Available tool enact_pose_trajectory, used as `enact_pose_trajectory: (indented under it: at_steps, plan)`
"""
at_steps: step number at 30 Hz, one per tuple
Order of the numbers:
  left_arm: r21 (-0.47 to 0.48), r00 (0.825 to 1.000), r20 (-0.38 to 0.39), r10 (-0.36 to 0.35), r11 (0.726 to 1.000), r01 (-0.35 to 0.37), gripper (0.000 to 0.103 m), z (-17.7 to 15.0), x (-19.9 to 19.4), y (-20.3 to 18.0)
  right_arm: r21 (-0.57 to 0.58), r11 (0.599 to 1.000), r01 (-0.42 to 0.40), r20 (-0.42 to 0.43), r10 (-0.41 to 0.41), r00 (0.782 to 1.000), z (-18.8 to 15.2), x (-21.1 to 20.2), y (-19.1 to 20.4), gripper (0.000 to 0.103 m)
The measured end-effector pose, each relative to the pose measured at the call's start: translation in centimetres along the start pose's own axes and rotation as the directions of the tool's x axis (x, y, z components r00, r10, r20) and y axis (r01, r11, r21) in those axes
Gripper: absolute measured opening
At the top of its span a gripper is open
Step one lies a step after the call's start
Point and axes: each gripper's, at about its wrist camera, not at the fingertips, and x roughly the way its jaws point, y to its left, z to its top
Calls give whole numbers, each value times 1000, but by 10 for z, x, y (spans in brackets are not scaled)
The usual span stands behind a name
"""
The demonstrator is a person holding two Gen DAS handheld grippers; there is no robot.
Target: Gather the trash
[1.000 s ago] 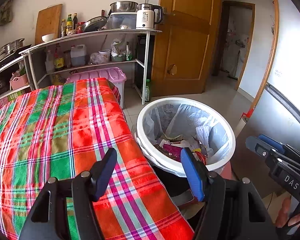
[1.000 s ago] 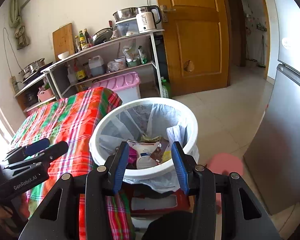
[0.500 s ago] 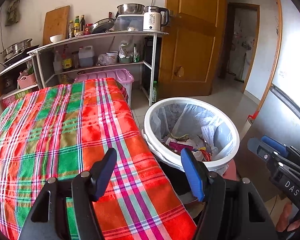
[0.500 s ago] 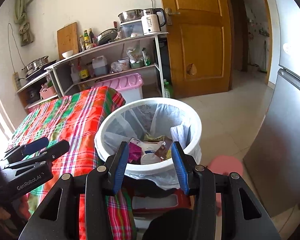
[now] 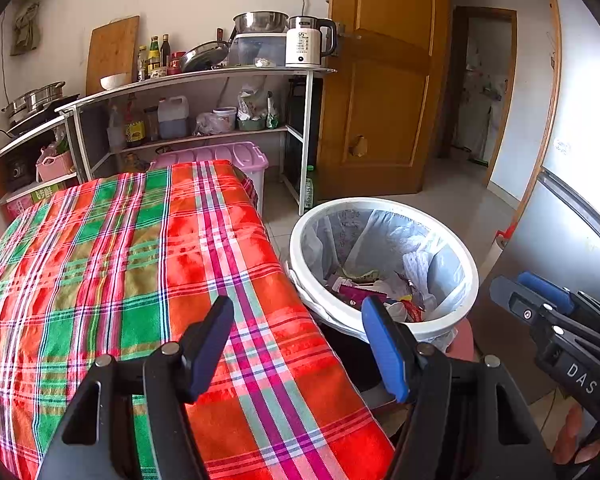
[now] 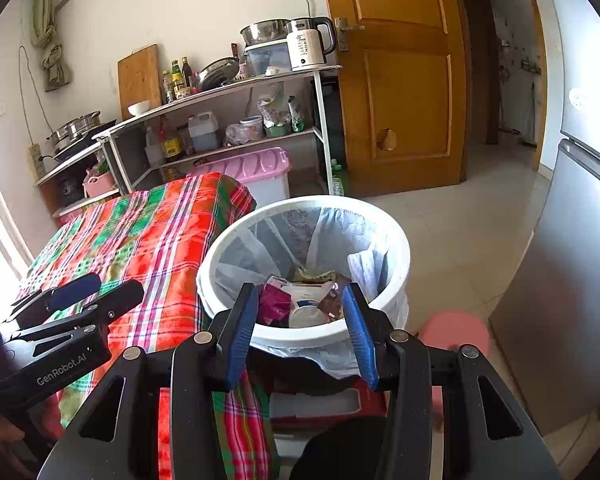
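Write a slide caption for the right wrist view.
Open right hand-held gripper above a lined white bin of trash, beside a plaid table.

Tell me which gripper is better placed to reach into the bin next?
Right, probably. The right gripper is open and points straight at the white trash bin, wrappers showing between its fingers. The left gripper, also open, hangs over the plaid tablecloth beside the bin.
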Motion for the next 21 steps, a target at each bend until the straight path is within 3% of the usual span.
enact_pose_trajectory:
  at_steps: [21]
  plan:
    - [2,1000,-6,-3,1000,3,69,1,1,-2,4,1000,-6,-2,6,1000,0,1,-2,45]
